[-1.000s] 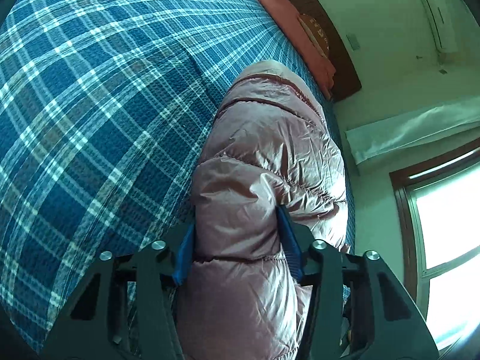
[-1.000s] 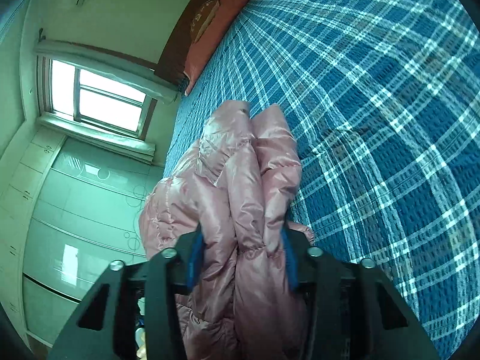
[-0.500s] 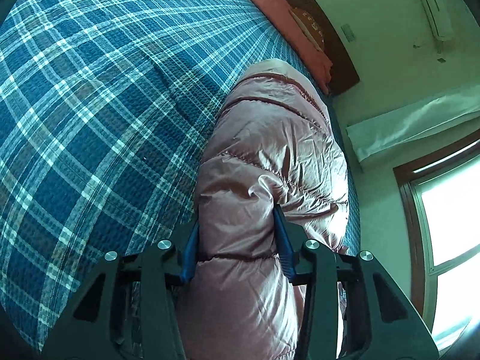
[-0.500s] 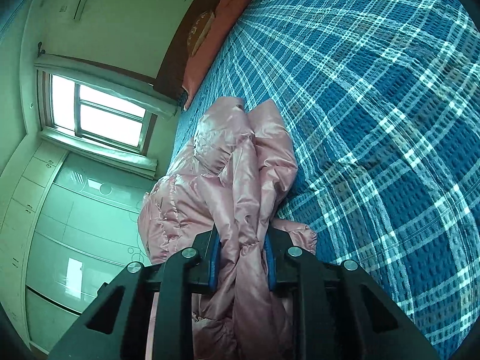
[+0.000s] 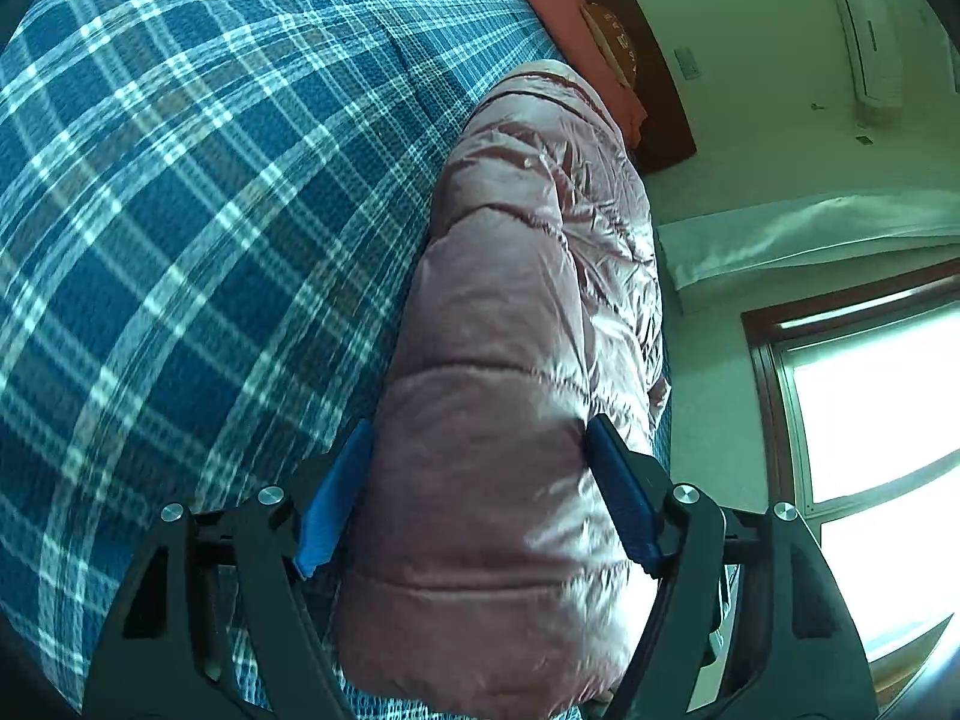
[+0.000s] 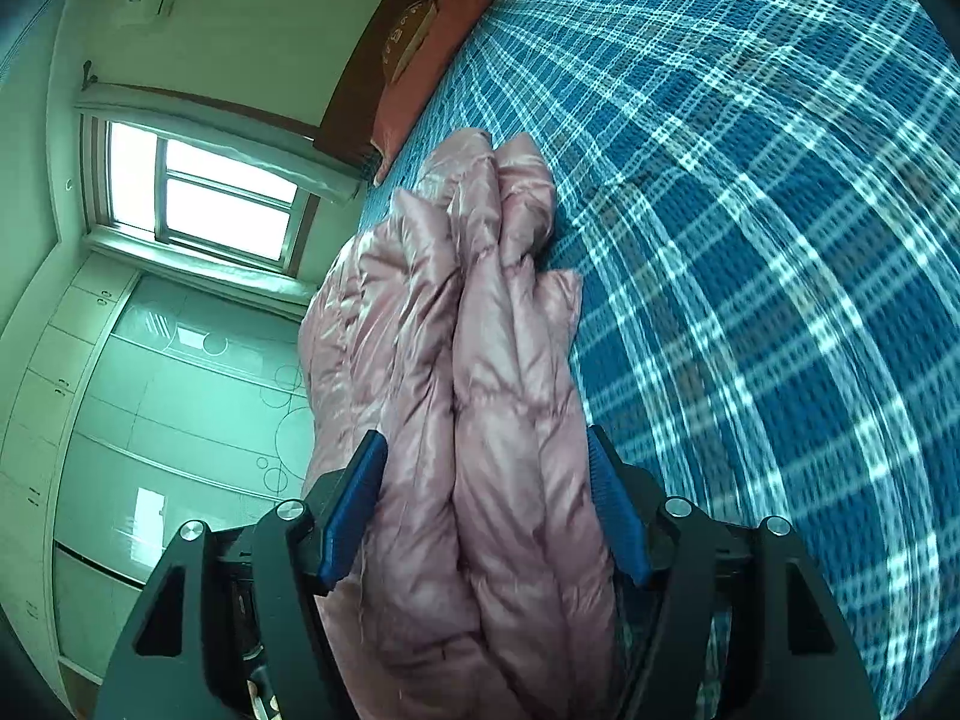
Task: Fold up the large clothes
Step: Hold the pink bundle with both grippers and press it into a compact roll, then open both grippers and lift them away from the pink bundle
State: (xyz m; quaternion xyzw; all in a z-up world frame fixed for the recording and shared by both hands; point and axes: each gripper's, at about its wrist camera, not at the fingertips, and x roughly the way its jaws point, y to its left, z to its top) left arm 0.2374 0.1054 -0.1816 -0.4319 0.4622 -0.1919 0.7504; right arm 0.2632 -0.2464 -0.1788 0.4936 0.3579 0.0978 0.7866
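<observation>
Pink puffer jacket (image 5: 510,360), one; two grippers (image 5: 480,498) (image 6: 486,504) opening around it

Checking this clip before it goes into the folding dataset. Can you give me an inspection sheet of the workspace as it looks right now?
Surface: bed with blue plaid cover, no bare mattress seen.
Job's things: pink puffer jacket, bunched lengthwise along the bed's edge.
Clutter: orange pillow at the headboard.
Grippers: left hand-held gripper and right hand-held gripper both opening, the jacket between their blue pads.
Cables: nothing seen.
Surroundings: window, wall air conditioner, pale wardrobe doors.
</observation>
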